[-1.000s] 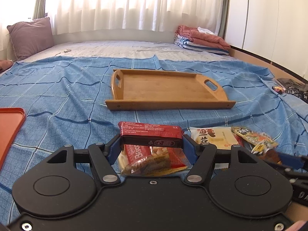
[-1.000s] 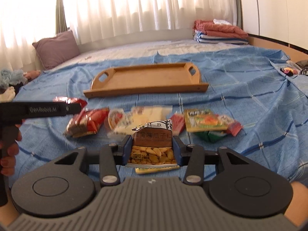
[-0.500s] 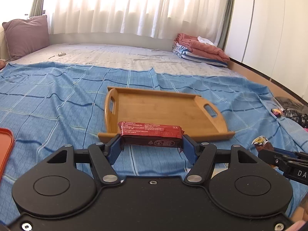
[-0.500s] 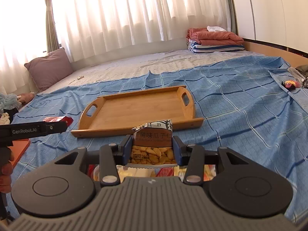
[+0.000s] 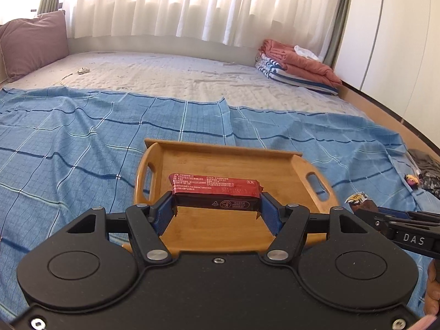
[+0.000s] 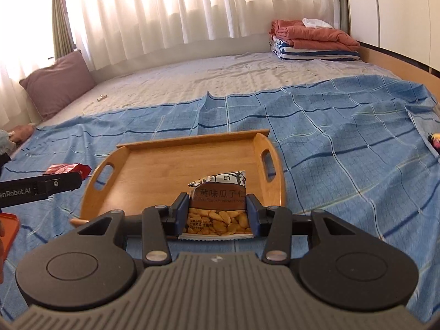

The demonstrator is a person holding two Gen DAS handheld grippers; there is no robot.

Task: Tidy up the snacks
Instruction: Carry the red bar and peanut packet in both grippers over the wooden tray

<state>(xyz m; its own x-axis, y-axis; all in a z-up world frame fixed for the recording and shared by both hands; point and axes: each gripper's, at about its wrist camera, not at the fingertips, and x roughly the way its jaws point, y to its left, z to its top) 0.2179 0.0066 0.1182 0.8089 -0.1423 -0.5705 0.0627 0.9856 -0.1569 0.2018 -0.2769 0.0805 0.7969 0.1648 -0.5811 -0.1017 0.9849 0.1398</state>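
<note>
Bamboo tray (image 5: pixel 299 170) lies bare on the blue cloth (image 5: pixel 68 148).

You face bed (image 5: pixel 192 82), blue checked sheet (image 5: pixel 68 151) near; sunlit white curtains (image 5: pixel 192 2) far; purple pillow (image 5: pixel 30 41) left, folded blankets (image 5: pixel 299 63) right.

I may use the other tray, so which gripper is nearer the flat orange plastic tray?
Left. The left gripper, gripping a red snack packet, hovers beside the orange tray; the right gripper, gripping a seed packet, is farther right over the bamboo tray's edge.
</note>
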